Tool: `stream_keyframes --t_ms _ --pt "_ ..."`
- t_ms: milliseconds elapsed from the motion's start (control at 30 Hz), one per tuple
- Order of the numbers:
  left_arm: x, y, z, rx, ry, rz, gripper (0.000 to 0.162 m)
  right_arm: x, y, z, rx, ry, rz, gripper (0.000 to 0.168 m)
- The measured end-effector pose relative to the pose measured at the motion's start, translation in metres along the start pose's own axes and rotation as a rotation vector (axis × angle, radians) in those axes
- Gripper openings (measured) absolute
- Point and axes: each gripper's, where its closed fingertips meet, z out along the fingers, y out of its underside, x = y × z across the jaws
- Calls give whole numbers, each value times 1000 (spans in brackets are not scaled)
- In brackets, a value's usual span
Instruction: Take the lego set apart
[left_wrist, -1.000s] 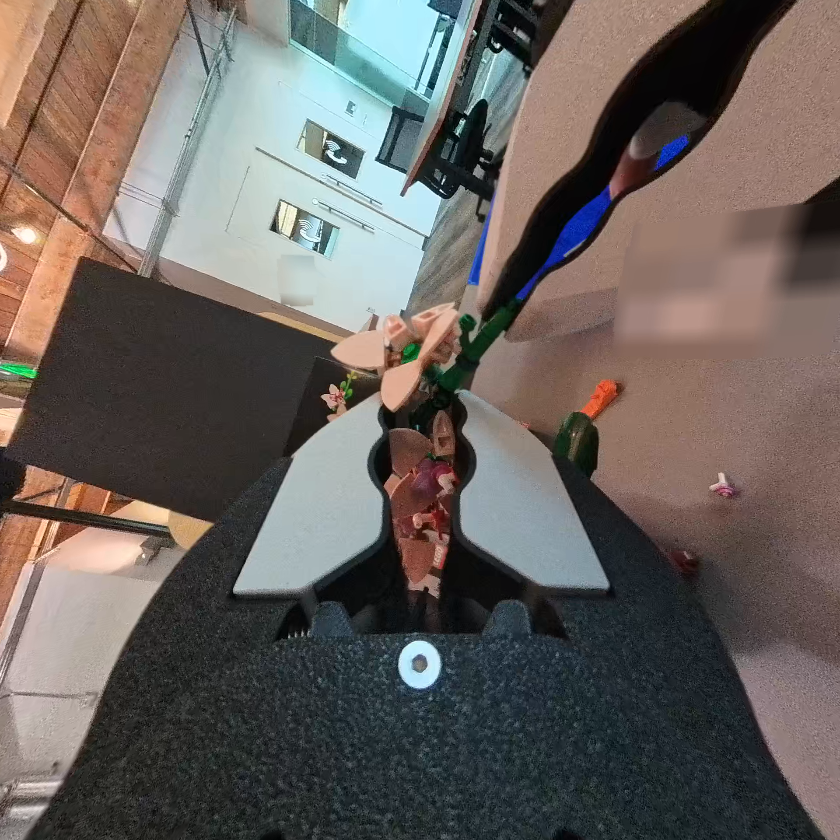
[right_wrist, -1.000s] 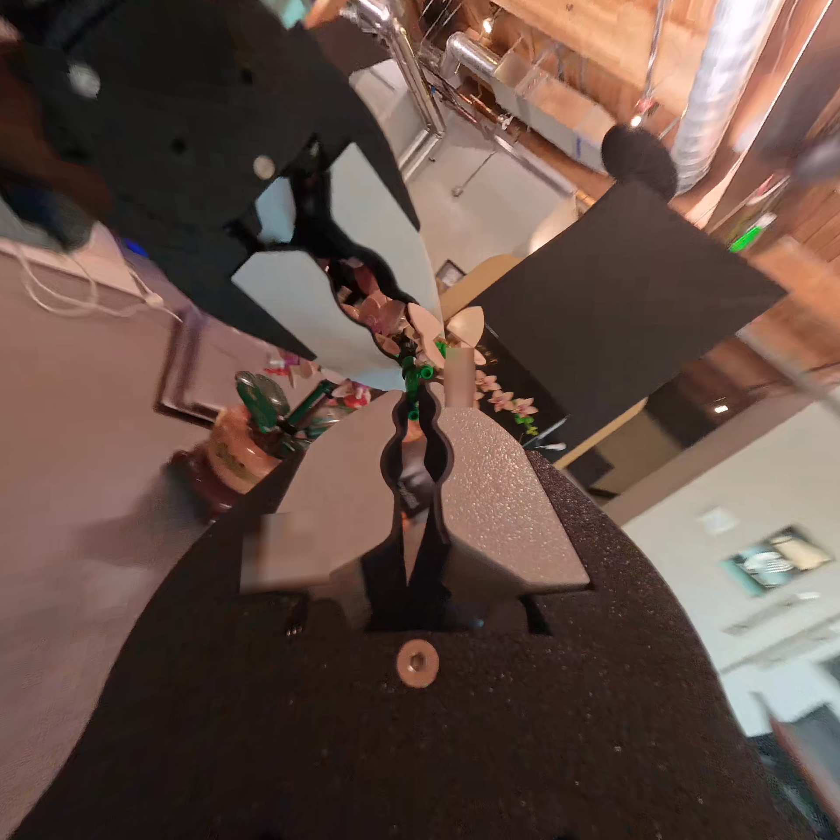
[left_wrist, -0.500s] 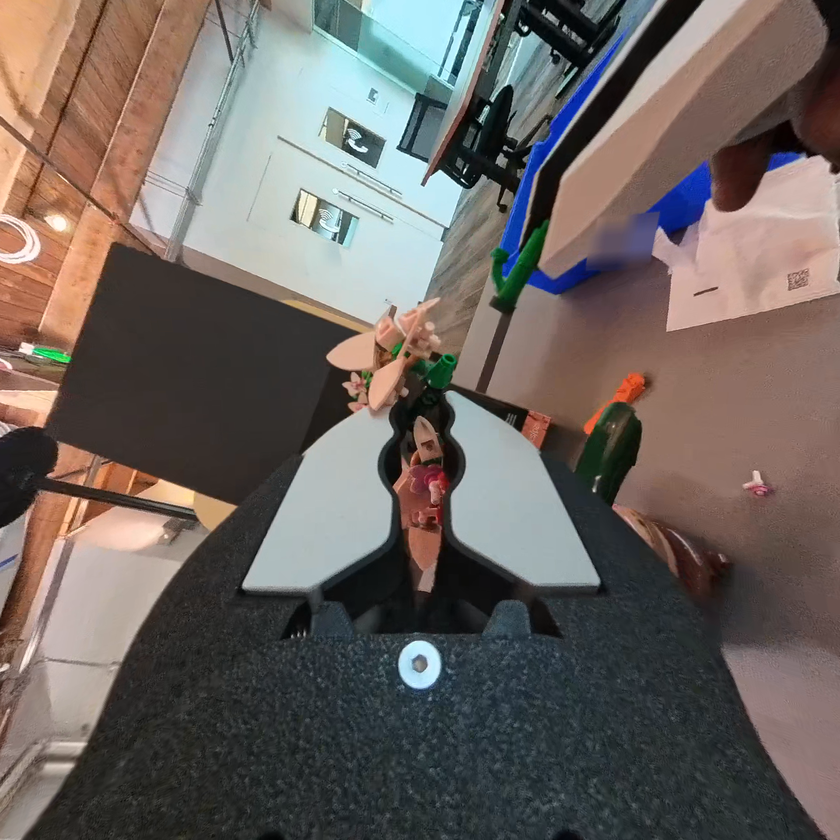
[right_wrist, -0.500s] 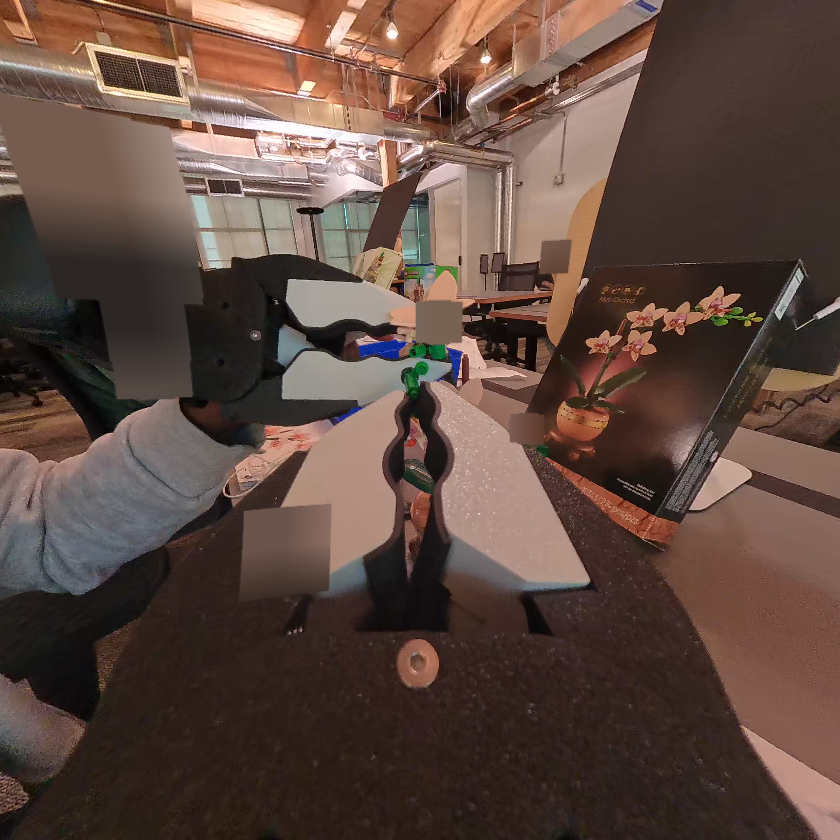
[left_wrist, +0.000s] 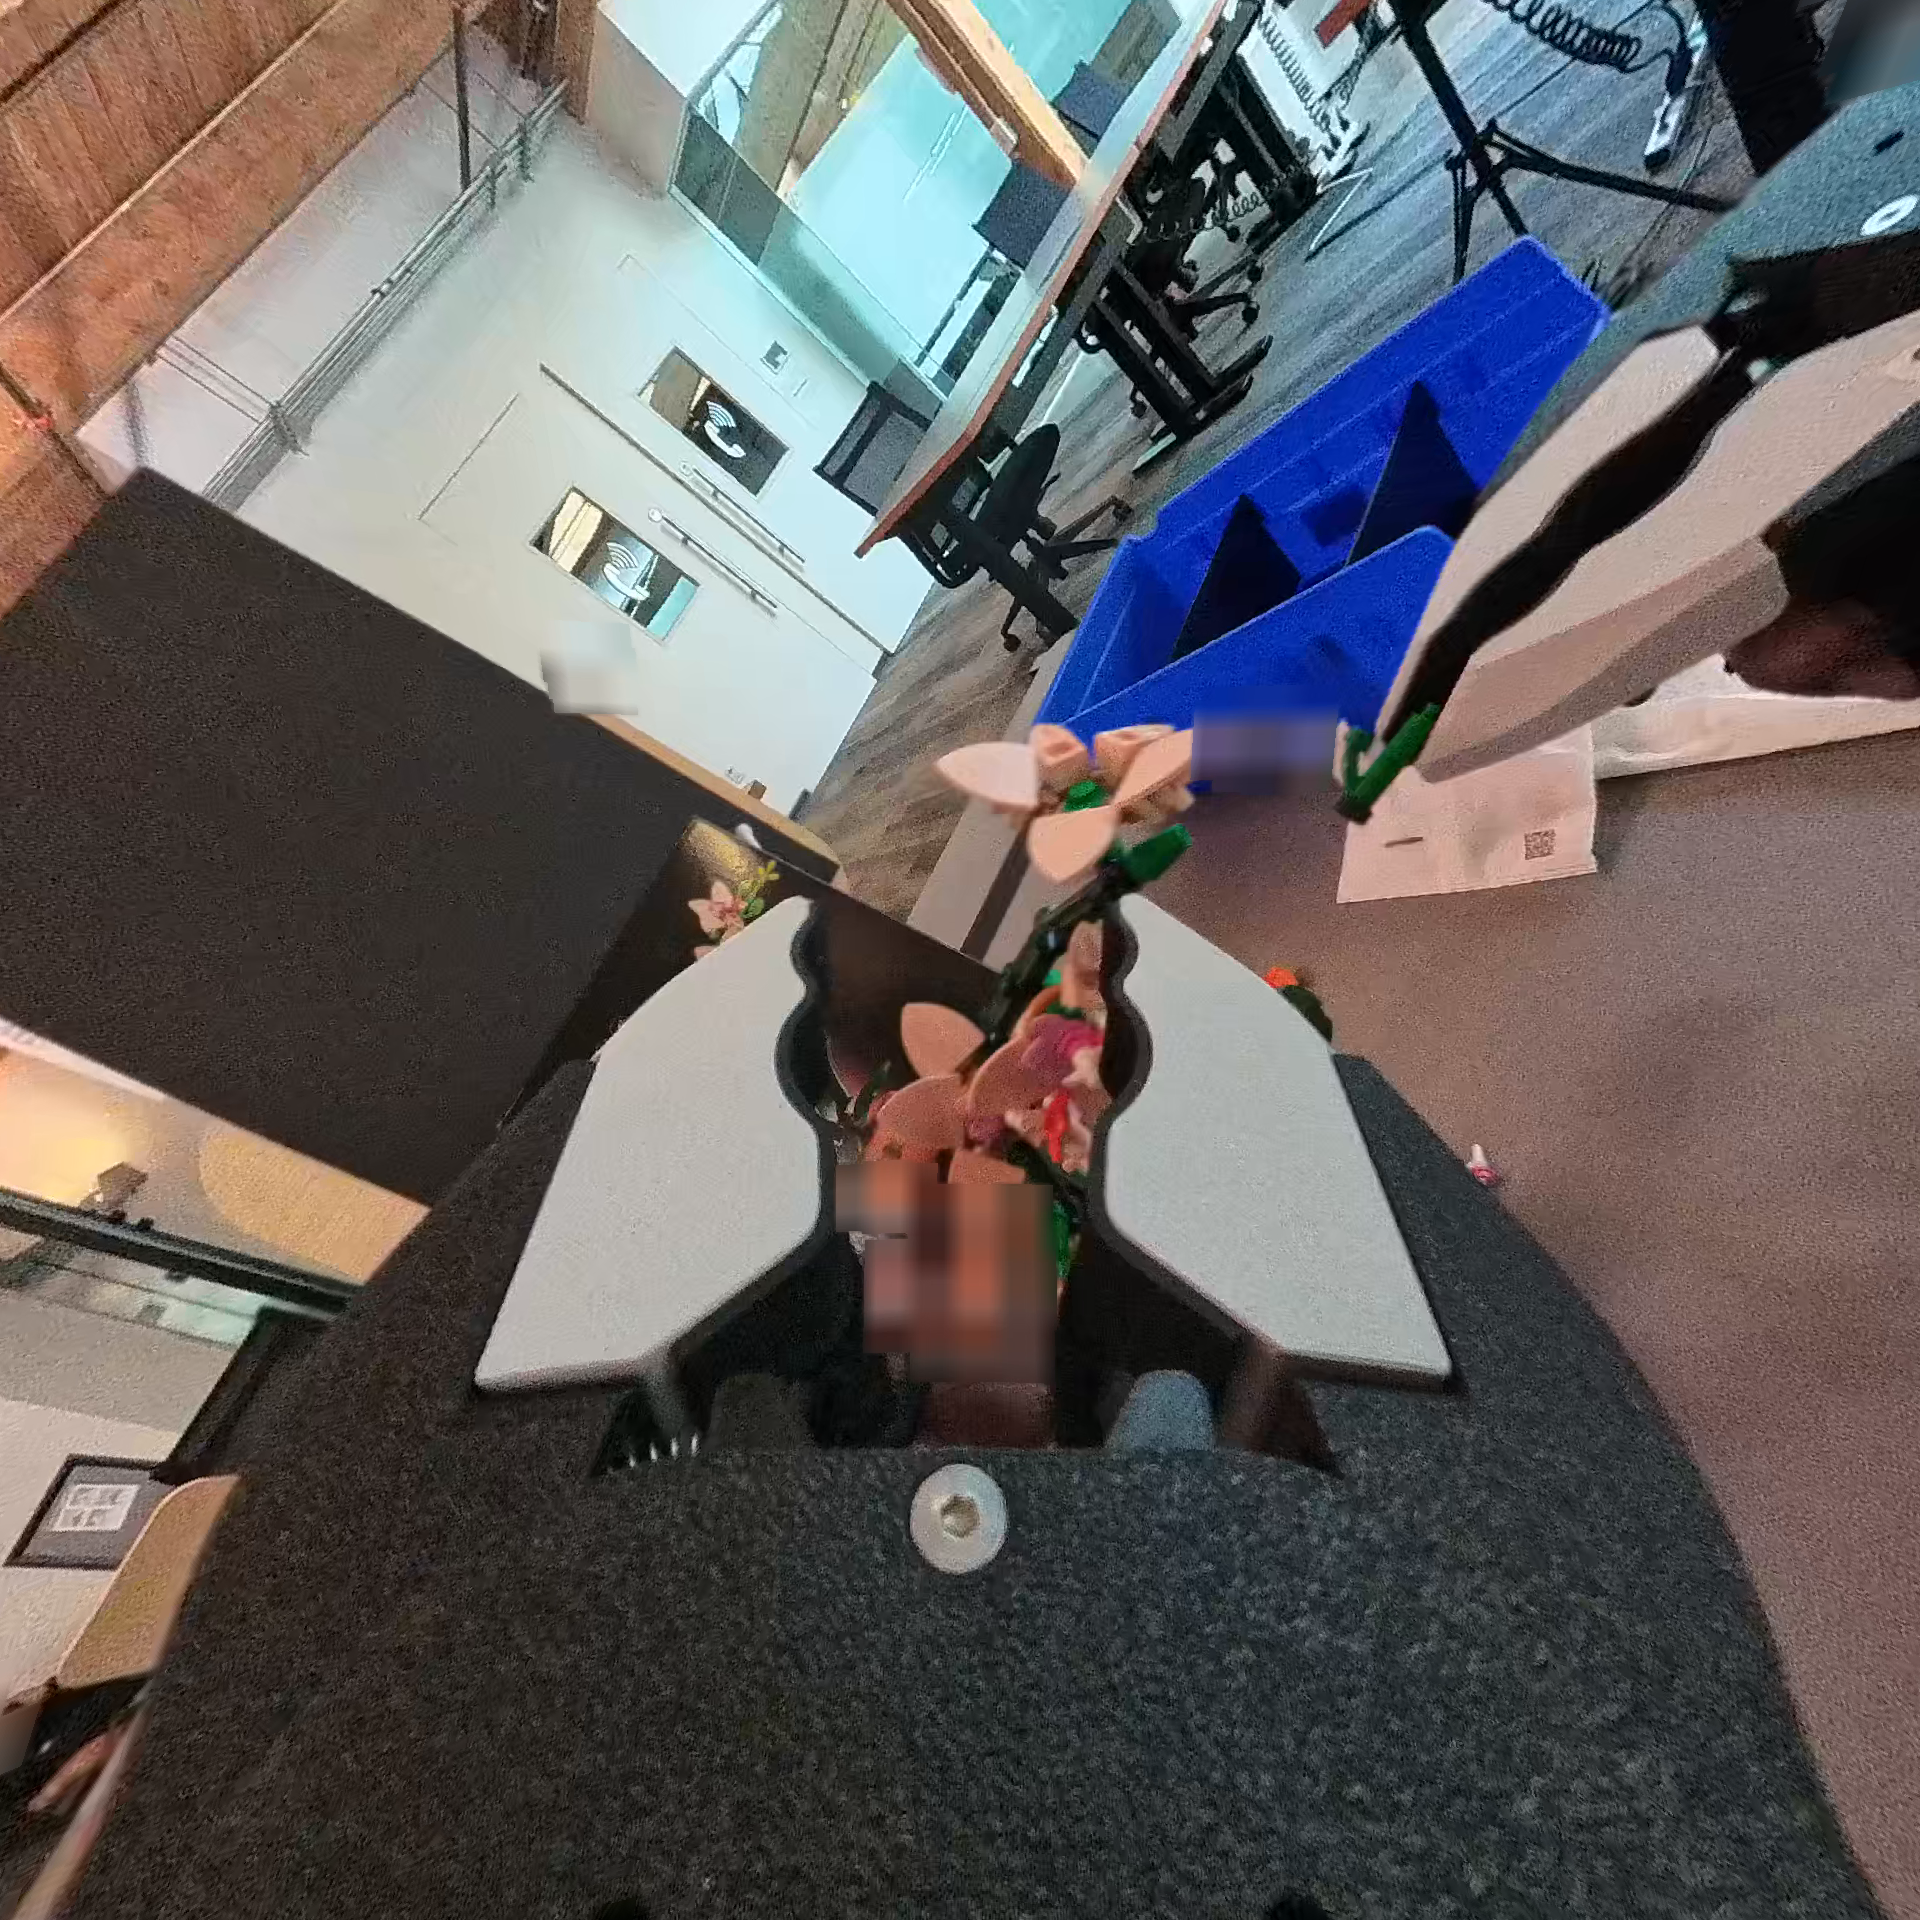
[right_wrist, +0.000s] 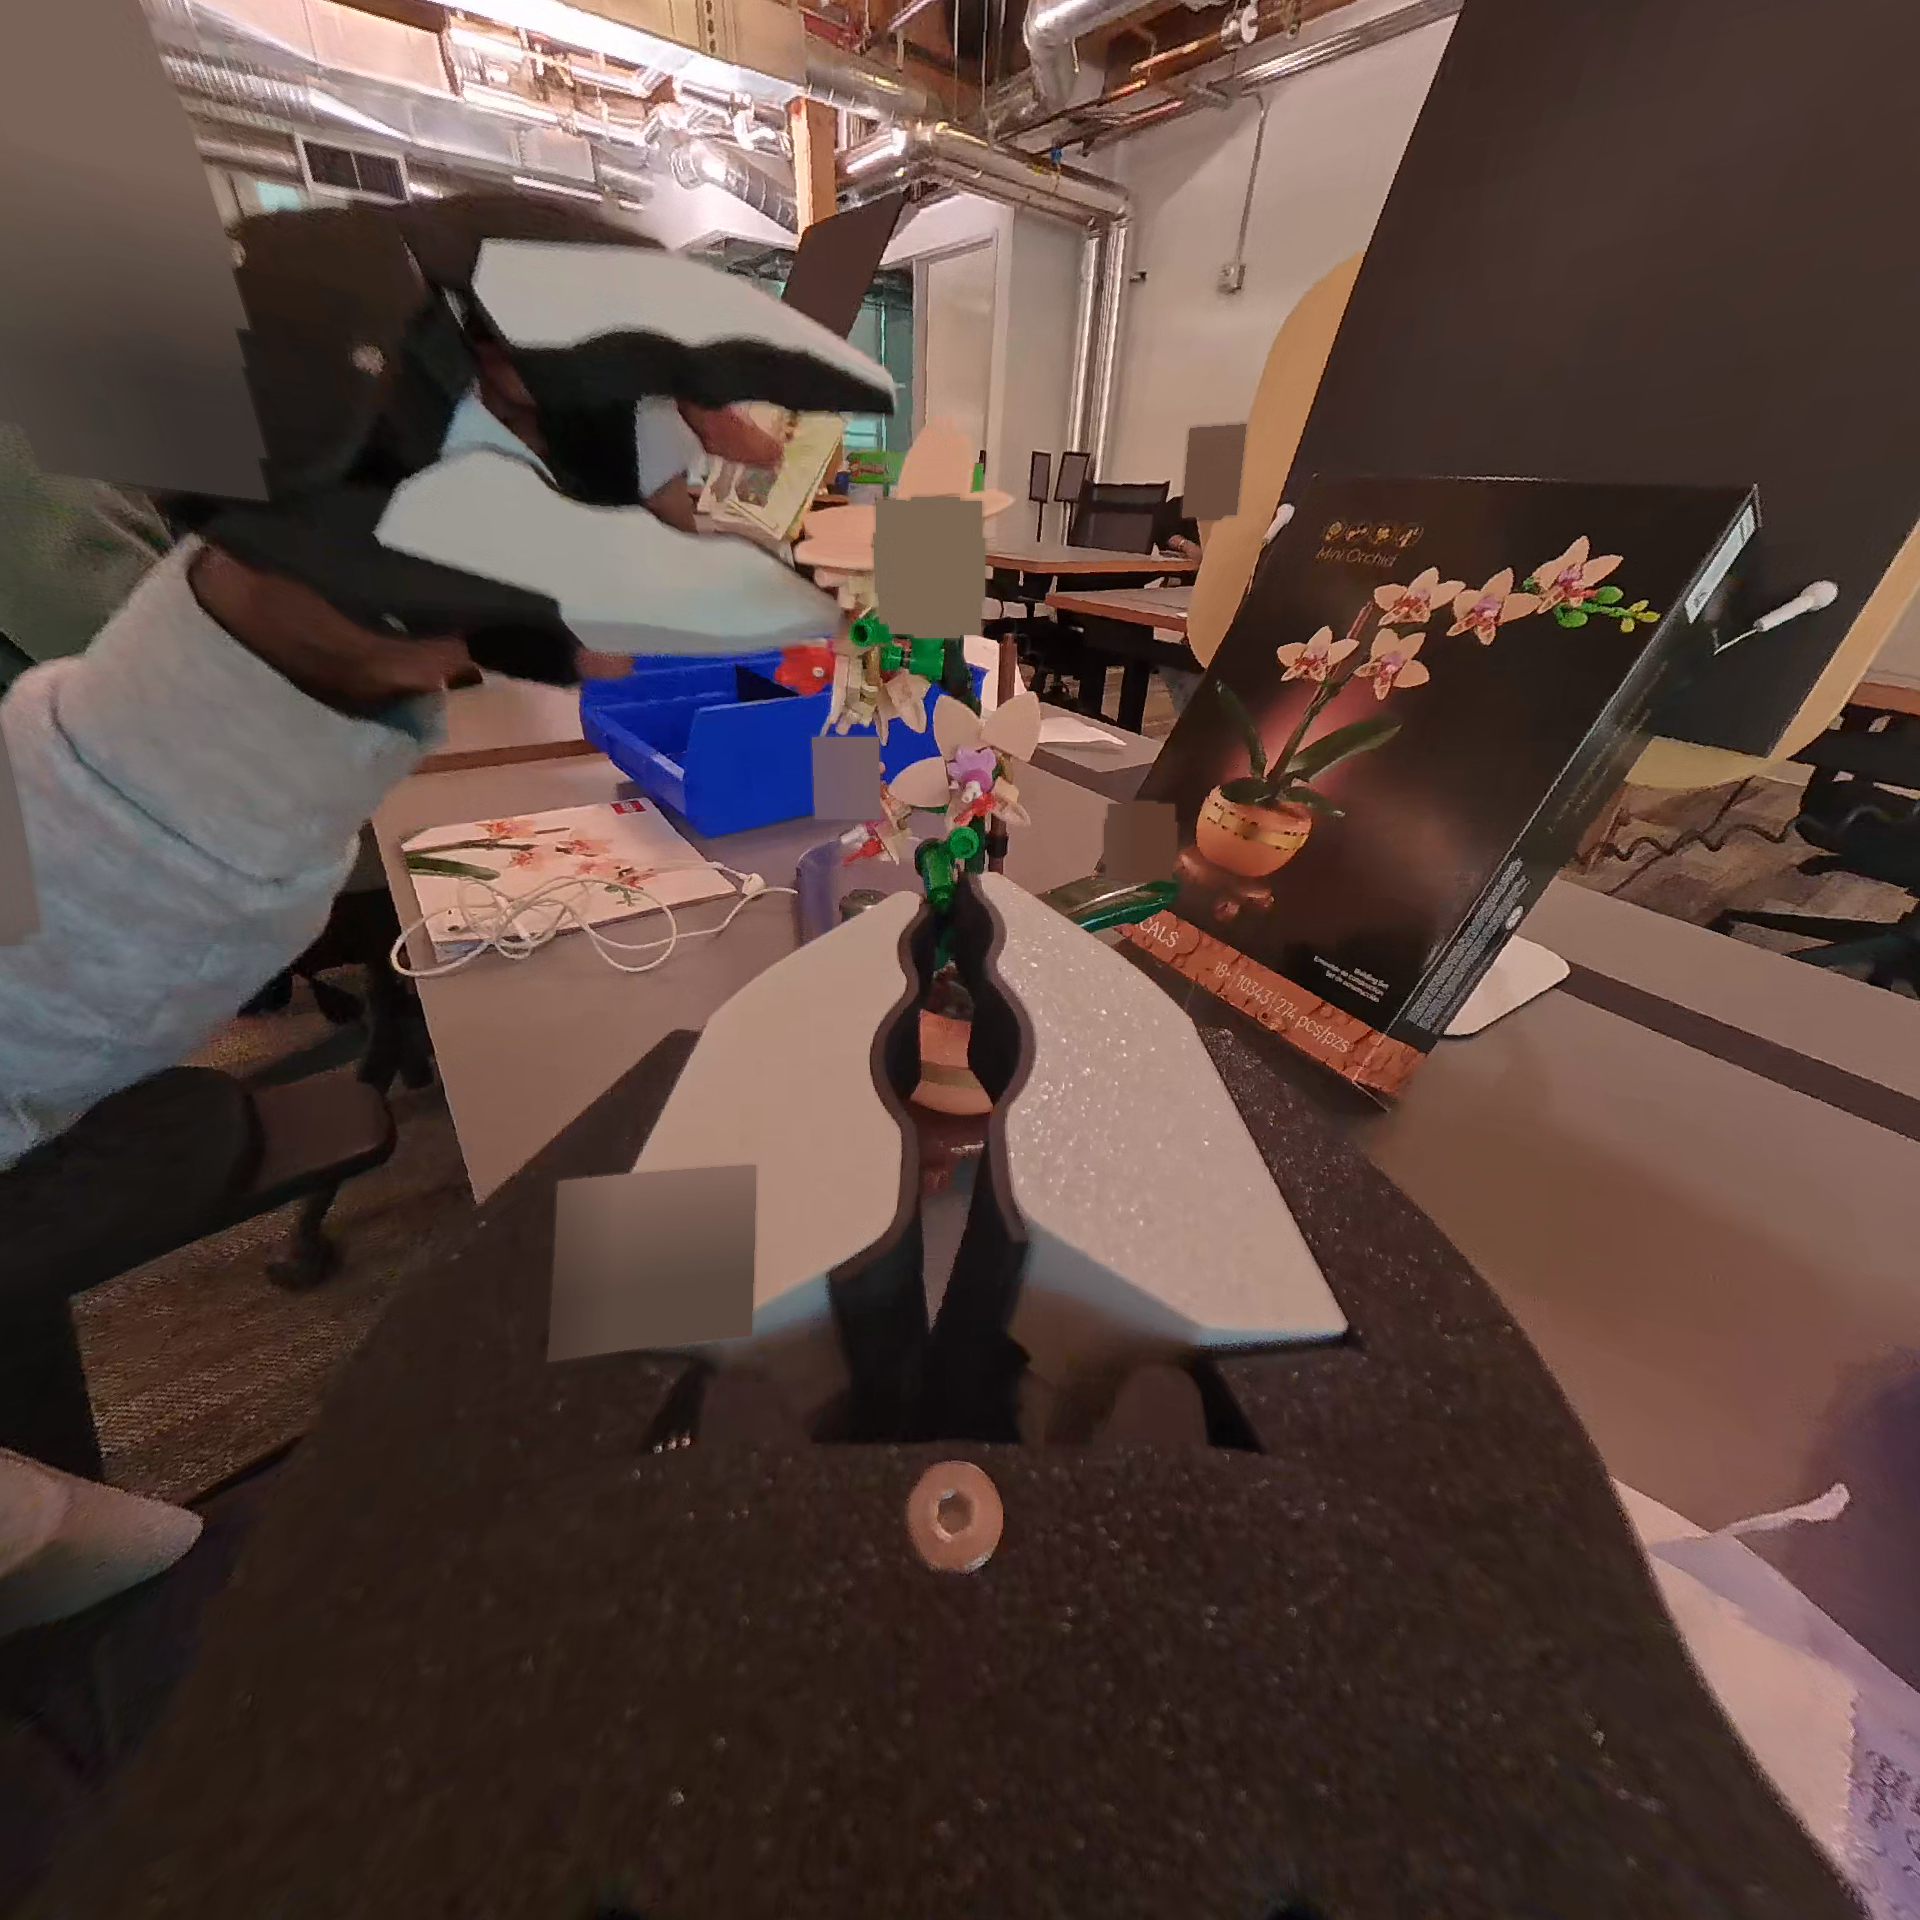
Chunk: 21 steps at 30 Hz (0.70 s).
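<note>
1. Lego flower stalk (left_wrist: 997, 1070), with its pale peach petals and pink centres, lies in the gap of my left gripper (left_wrist: 966, 920). It runs from deep between the fingers out past the tips, where one more bloom (left_wrist: 1060, 800) spreads.
2. My left jaws stand partway apart. The flower cluster fills the narrowest part of the gap and leans on the right-hand finger. I cannot tell whether I am pinching it or only framing it.
3. My right gripper (right_wrist: 951, 904) has its jaws drawn narrow, and they nip a green stem piece (right_wrist: 940, 868) right at the tips. From the left wrist view, that piece (left_wrist: 1377, 769) pokes out of the right gripper's tips, ahead and to the right of my left jaws and apart from the stalk.
4. Through the slot of my right jaws I see the tan pot (right_wrist: 948, 1070) standing on the grey table (left_wrist: 1662, 1039).
5. Ahead of my right jaws and to their right stands the dark set box (right_wrist: 1455, 748), upright.
6. Ahead and to their left sit a blue bin (right_wrist: 707, 748), a booklet (right_wrist: 561, 862) and a white cable (right_wrist: 540, 925) lying over it.
7. Left of my right jaws and higher up, the left gripper (right_wrist: 857, 499) is blurred, with a pale sleeve (right_wrist: 156, 779) behind it.
8. Right of my left jaws, a small pink piece (left_wrist: 1484, 1169) lies loose on the table.
</note>
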Motion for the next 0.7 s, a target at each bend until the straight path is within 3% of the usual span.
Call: stream_keyframes --t_ms 167,300,500,600,700 --pt "-25 4 -42 44 -9 -146 45 -4 15 2 -49 -21 -18 2" --pt "-32 29 -82 31 -30 -309 39 -14 28 7 -69 -74 -11 3" --pt "65 48 -83 222 343 -901 27 -46 39 18 -18 -246 62 3" --pt "99 56 -67 244 418 -985 28 -61 38 19 10 -330 113 4" --pt "109 42 -64 335 497 -1048 29 -71 43 19 -13 -372 101 4"
